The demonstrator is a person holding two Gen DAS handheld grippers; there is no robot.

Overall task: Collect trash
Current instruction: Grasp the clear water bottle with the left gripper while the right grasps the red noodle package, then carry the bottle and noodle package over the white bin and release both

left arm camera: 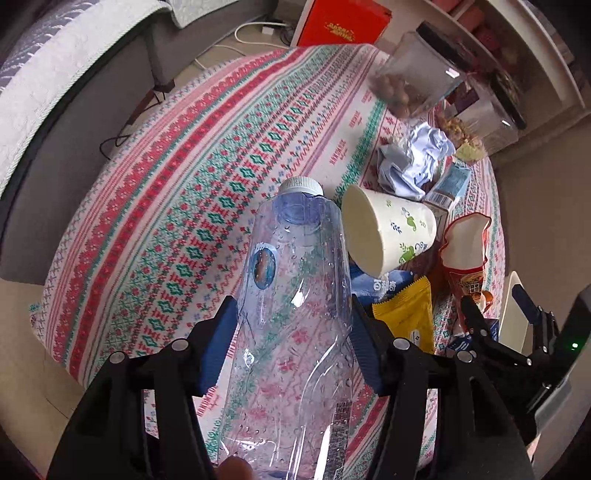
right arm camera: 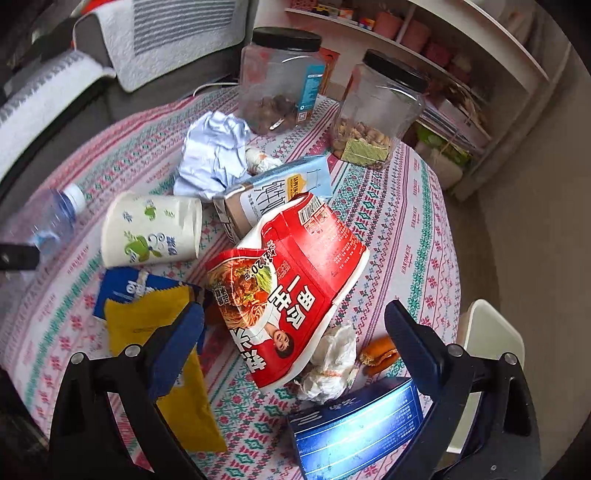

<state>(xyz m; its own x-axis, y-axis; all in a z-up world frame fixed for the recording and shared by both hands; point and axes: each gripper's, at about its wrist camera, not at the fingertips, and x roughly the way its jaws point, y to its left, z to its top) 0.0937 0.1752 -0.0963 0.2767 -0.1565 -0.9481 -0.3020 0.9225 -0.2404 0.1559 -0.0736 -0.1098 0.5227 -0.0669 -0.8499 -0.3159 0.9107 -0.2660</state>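
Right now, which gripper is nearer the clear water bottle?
Left. The left gripper has the water bottle between its fingers; the right gripper hangs open over the red noodle wrapper, away from the bottle.

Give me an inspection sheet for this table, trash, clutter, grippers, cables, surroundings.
Surface: round table under a patterned cloth.
Job's things: clear plastic bottle; paper cup on its side; red noodle wrapper; yellow packet; crumpled paper; milk carton; tissue wad; blue box.
Clutter: two black-lidded jars holding nuts.
Grippers: left gripper fingers against the bottle; right gripper open above the wrapper.
Cables: white cable on the floor.
Surroundings: sofa, shelves.
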